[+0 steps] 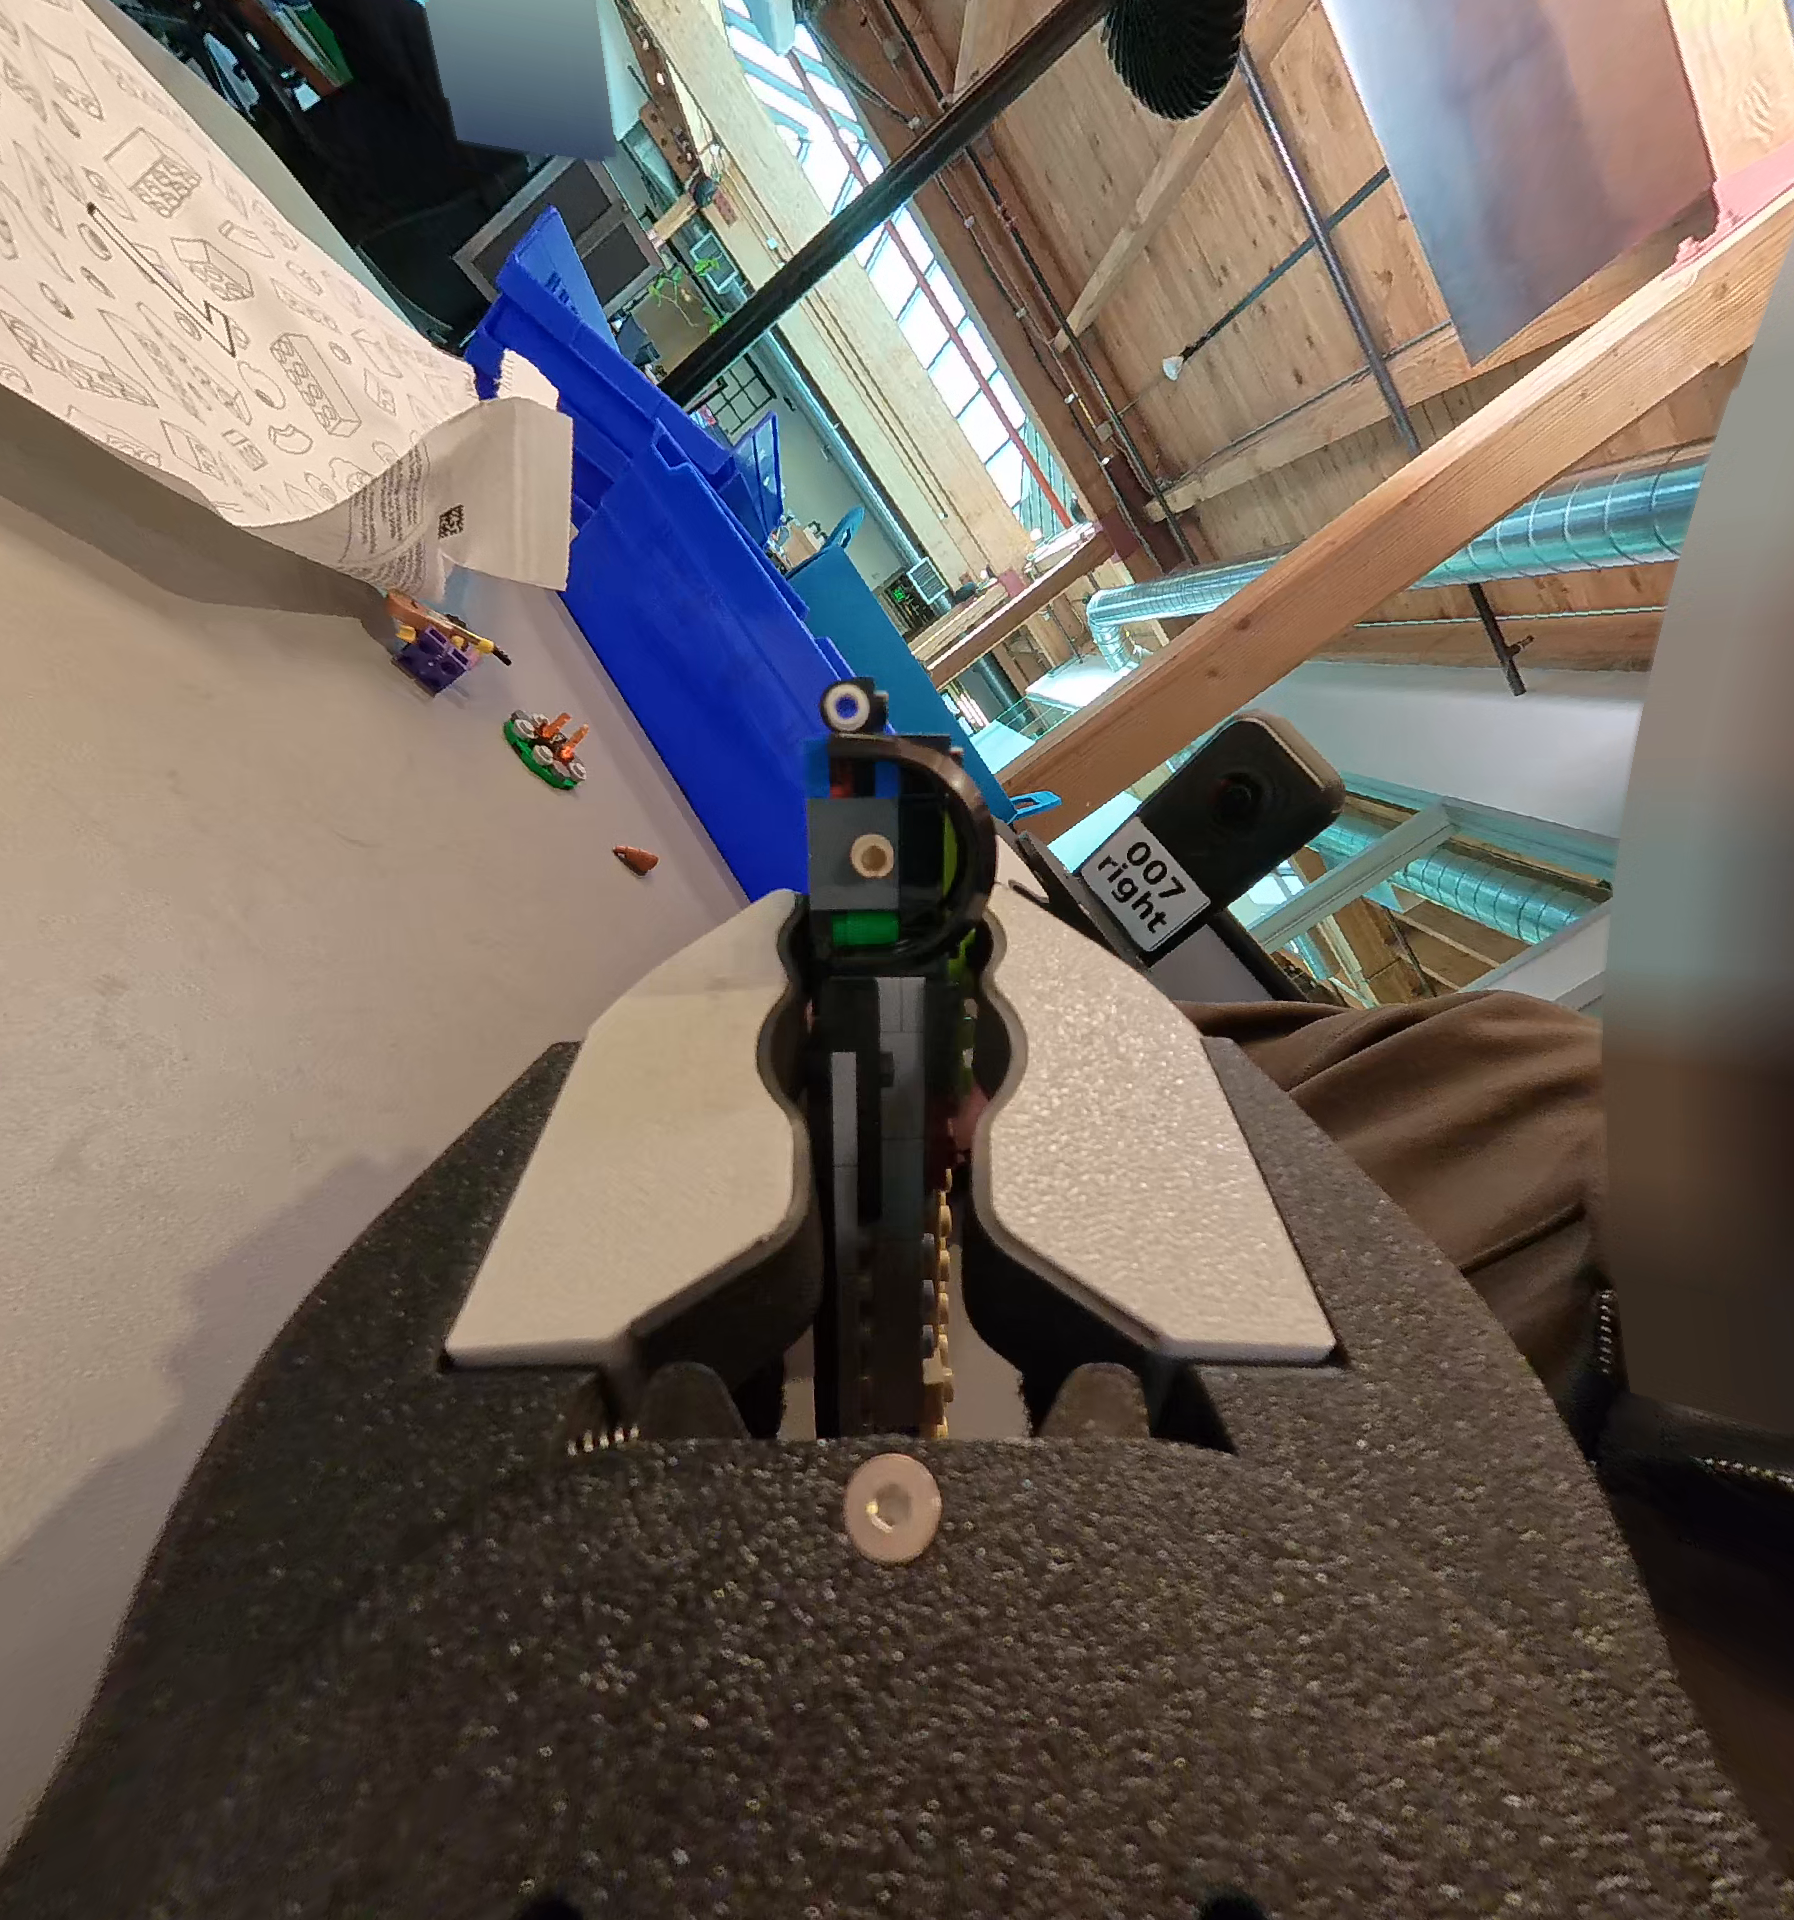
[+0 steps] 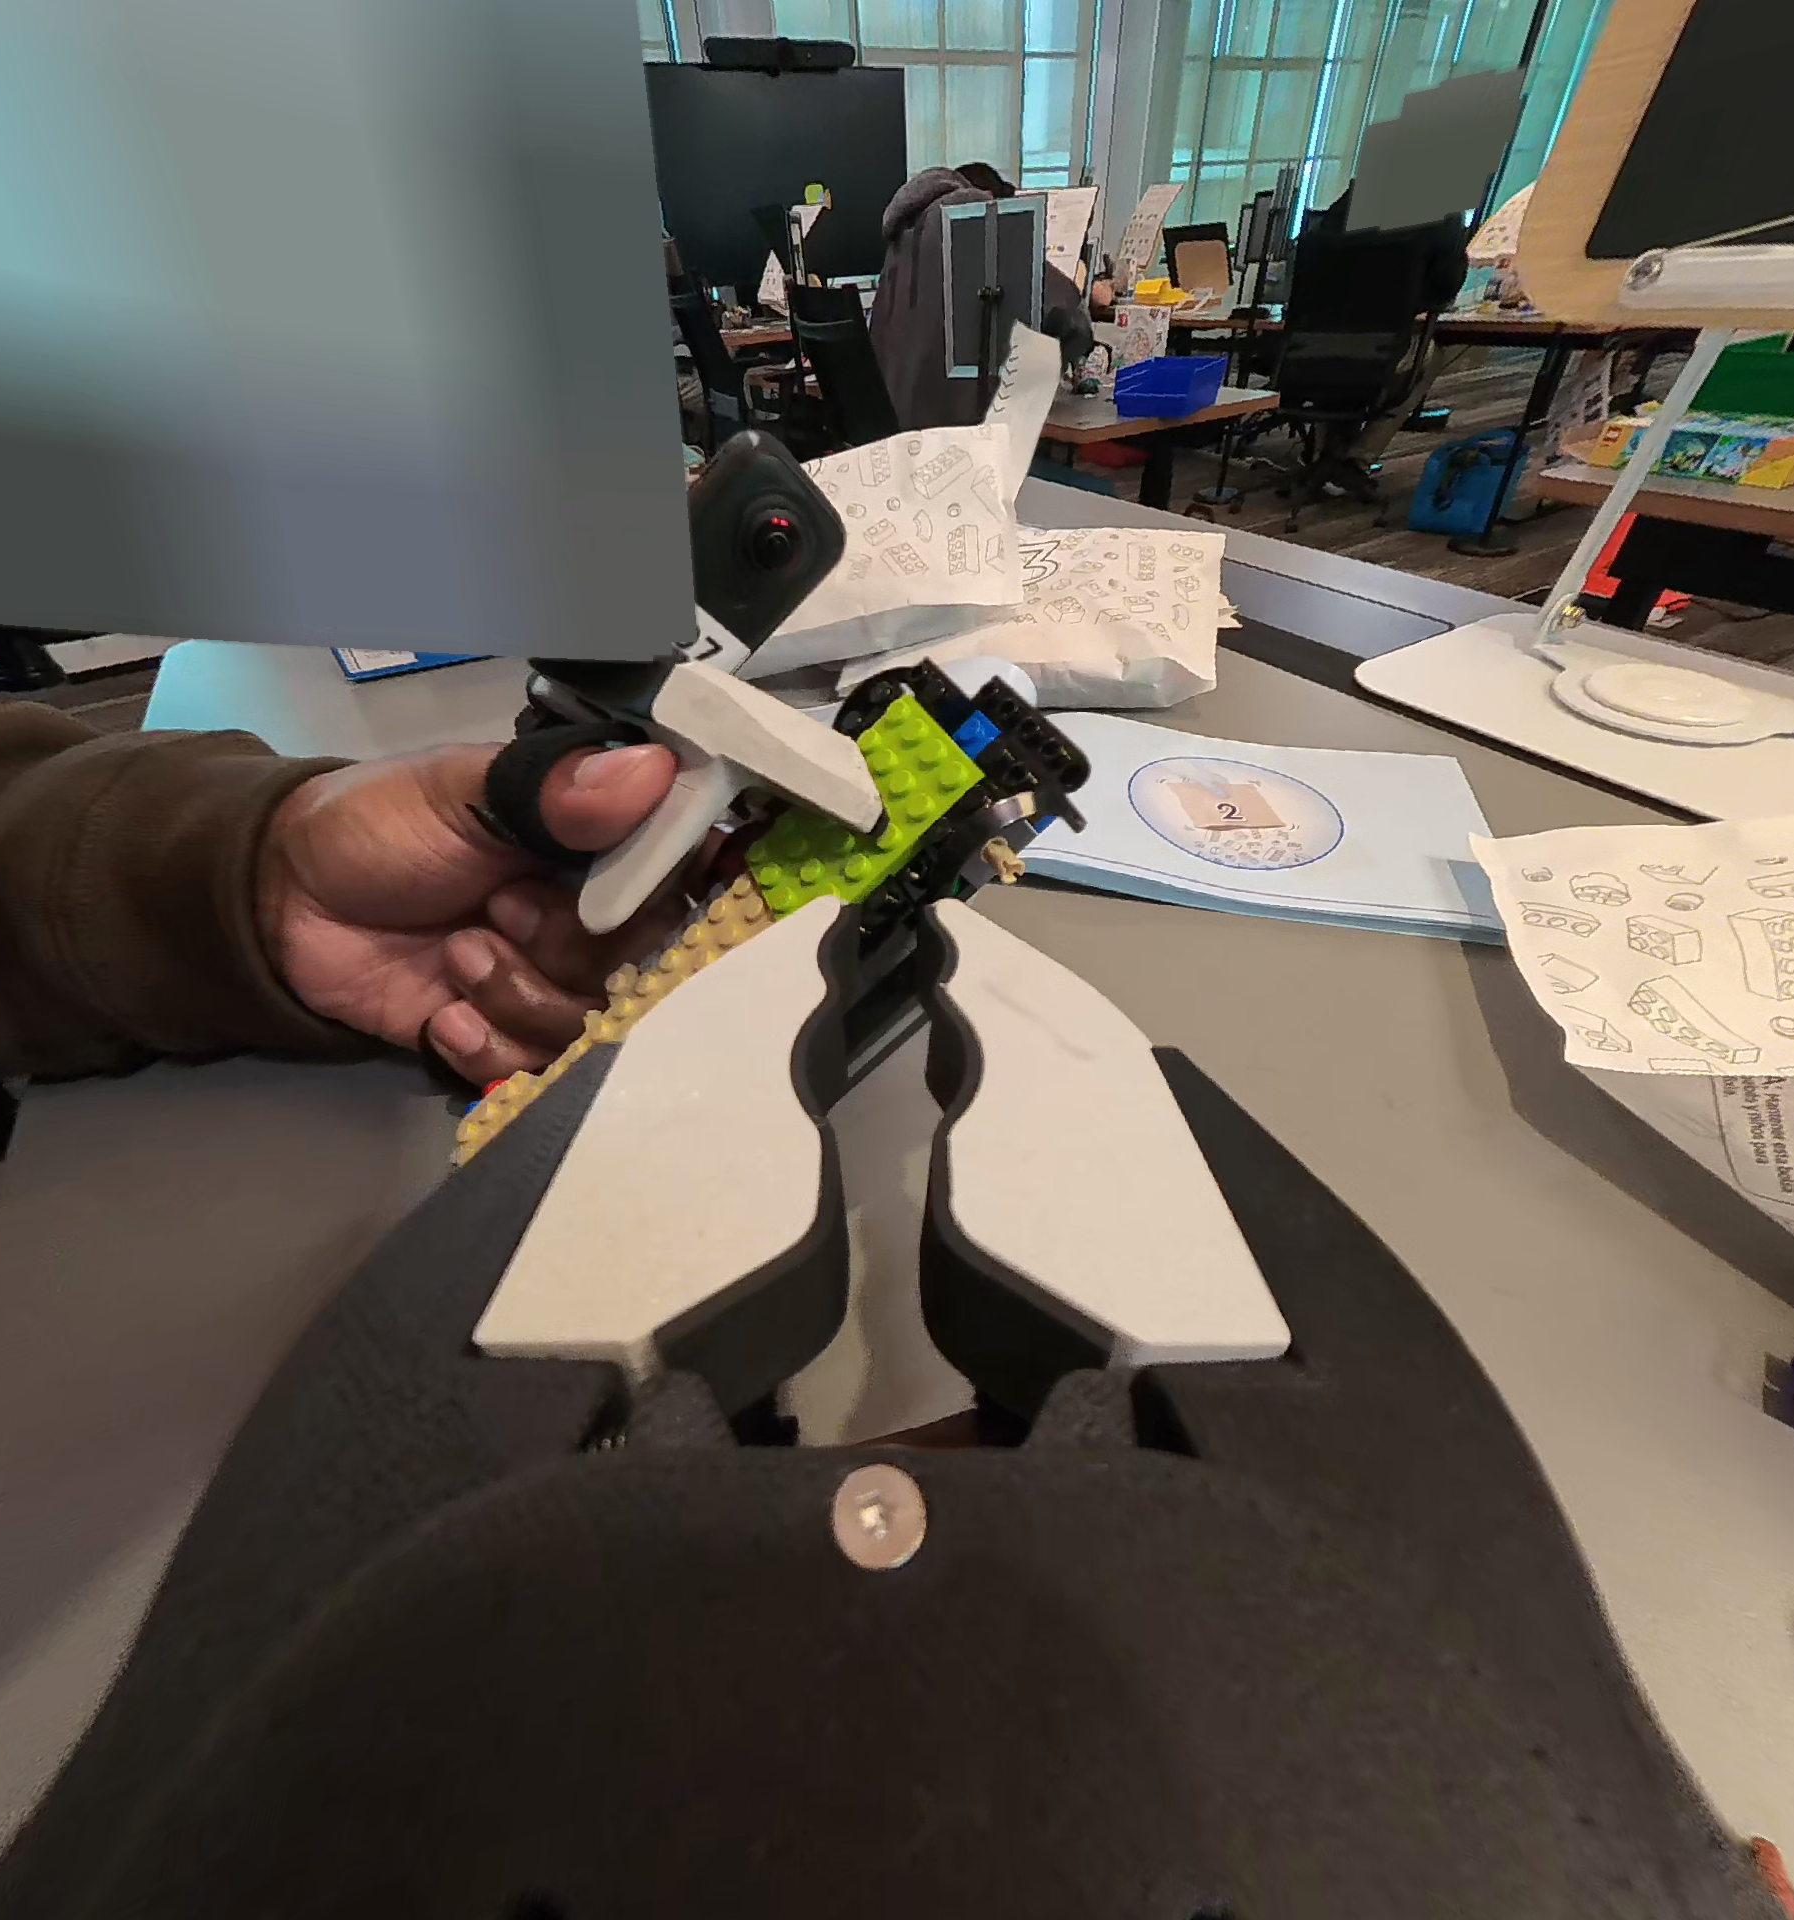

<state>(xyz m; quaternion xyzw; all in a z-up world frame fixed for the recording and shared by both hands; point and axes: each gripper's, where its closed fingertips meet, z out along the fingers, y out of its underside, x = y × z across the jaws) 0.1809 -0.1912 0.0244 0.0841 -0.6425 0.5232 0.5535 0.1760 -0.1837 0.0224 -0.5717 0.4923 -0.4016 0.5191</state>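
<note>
A brick model (image 1: 872,831) of black, grey, blue, lime-green and tan parts sits between the fingers of my left gripper (image 1: 893,914), which is shut on it and holds it tilted above the grey table (image 1: 197,1039). In the right wrist view the same model (image 2: 903,790) shows its lime-green plate, with a left gripper finger (image 2: 768,748) pressed on it and a hand (image 2: 405,883) behind. My right gripper (image 2: 885,920) is closed on a black and grey part at the model's lower end. The right gripper's camera (image 1: 1246,800) shows just right of the model.
Blue bins (image 1: 685,582), a printed paper bag (image 1: 145,291), a small purple build (image 1: 436,649), a green round build (image 1: 545,743) and a brown cone (image 1: 638,858) lie on the table. A light-blue booklet (image 2: 1267,831), paper bags (image 2: 976,540) and a monitor base (image 2: 1620,686) lie beyond. The tips of both grippers are at nearly the same place. Left tips and right tips are each some 20 cm from the green round build (image 1: 545,743).
</note>
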